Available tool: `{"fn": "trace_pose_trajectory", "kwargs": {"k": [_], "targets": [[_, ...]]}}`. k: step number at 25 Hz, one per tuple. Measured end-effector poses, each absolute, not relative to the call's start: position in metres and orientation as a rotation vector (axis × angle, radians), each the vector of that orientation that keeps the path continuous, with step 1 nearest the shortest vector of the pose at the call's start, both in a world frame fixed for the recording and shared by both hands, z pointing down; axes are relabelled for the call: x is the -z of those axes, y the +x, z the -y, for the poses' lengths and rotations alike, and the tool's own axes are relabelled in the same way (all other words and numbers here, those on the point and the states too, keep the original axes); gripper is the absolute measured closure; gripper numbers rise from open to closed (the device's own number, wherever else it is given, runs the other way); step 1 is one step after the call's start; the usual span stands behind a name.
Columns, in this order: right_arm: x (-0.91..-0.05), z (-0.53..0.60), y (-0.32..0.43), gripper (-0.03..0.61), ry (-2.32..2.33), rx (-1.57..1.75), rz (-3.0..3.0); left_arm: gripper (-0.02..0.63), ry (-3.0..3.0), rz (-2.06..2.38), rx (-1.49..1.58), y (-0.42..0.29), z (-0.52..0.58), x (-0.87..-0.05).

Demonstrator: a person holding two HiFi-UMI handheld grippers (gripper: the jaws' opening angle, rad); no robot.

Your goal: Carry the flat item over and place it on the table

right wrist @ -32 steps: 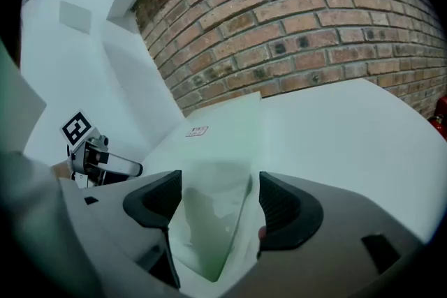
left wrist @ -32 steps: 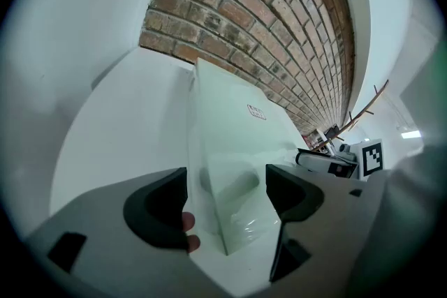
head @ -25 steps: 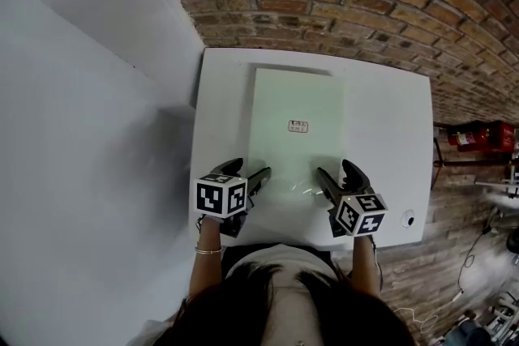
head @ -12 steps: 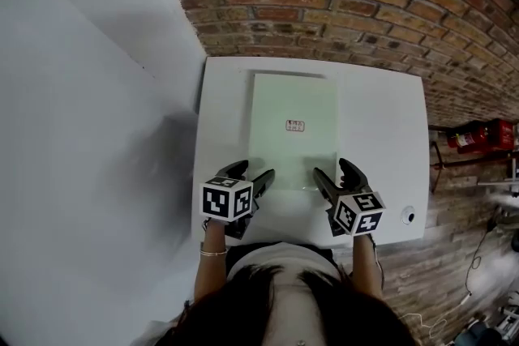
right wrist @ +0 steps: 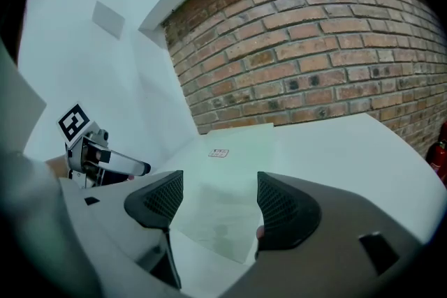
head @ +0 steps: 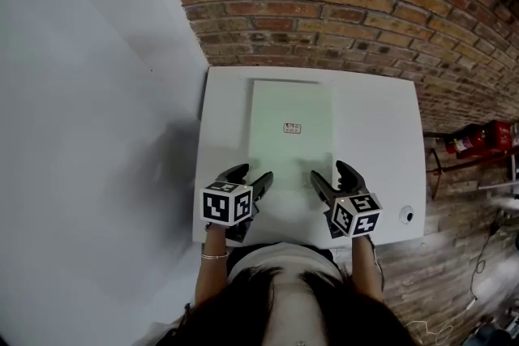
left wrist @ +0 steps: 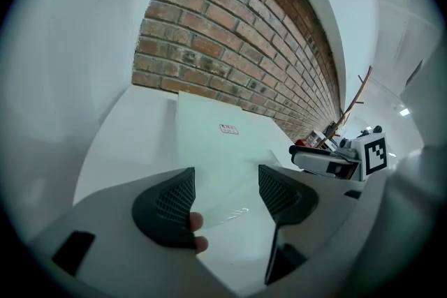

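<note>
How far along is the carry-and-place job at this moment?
Done: the flat sheet lies on the white table. In hand: nothing; the left claw and right claw stand open by its near edge, pressing on nothing, the left's jaws having just been closing slightly. Left: only drawing both claws clear, it seems.

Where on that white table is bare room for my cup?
Widest patch: between the flat sheet and the right edge of the table. Narrower strip left of it. Crowded near edge: right hand-held gripper and left hand-held gripper, its jaws just closing, nothing held between them.
</note>
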State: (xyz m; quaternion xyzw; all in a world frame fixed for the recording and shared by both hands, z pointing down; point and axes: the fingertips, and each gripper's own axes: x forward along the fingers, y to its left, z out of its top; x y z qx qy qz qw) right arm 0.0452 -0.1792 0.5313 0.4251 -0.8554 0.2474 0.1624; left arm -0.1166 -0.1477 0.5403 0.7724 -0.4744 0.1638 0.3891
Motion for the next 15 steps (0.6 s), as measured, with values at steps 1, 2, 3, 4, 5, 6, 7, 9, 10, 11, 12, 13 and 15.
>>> {"fn": "trace_pose_trajectory", "kwargs": {"k": [1, 2, 3, 4, 5, 6, 7, 9, 10, 11, 12, 13, 15], "targets": [[-0.53, 0.178, 0.045, 0.222, 1.213, -0.699, 2.444, 0.321, 1.968, 1.213, -0.414, -0.116, 0.146, -0.538], [-0.528, 0.176, 0.045, 0.225, 1.214, -0.692, 2.448, 0.324, 1.972, 1.22, -0.412, -0.116, 0.145, -0.537], [-0.527, 0.174, 0.046, 0.229, 1.216, -0.686, 2.451, 0.325, 1.977, 1.226, -0.409, -0.116, 0.143, -0.535], [-0.525, 0.173, 0.046, 0.235, 1.221, -0.68, 2.453, 0.327, 1.981, 1.231, -0.407, -0.116, 0.141, -0.533], [-0.523, 0.172, 0.047, 0.246, 1.227, -0.674, 2.456, 0.328, 1.985, 1.236, -0.405, -0.116, 0.14, -0.531], [-0.521, 0.17, 0.048, 0.259, 1.236, -0.667, 2.459, 0.33, 1.99, 1.239, -0.405, -0.115, 0.138, -0.529], [-0.518, 0.169, 0.05, 0.272, 1.246, -0.661, 2.463, 0.334, 1.995, 1.241, -0.405, -0.115, 0.136, -0.527], [-0.513, 0.166, 0.052, 0.293, 1.262, -0.652, 2.472, 0.336, 2.006, 1.248, -0.405, -0.113, 0.133, -0.522], [-0.51, 0.165, 0.053, 0.301, 1.268, -0.647, 2.477, 0.337, 2.011, 1.254, -0.404, -0.113, 0.131, -0.519], [-0.508, 0.163, 0.054, 0.31, 1.274, -0.641, 2.48, 0.341, 2.018, 1.262, -0.401, -0.113, 0.129, -0.516], [-0.505, 0.162, 0.055, 0.321, 1.281, -0.632, 2.483, 0.345, 2.025, 1.272, -0.396, -0.112, 0.128, -0.512], [-0.502, 0.16, 0.057, 0.33, 1.288, -0.624, 2.486, 0.351, 2.032, 1.281, -0.39, -0.112, 0.126, -0.509], [-0.497, 0.156, 0.058, 0.347, 1.299, -0.612, 2.495, 0.364, 2.046, 1.29, -0.379, -0.11, 0.123, -0.504]]}}
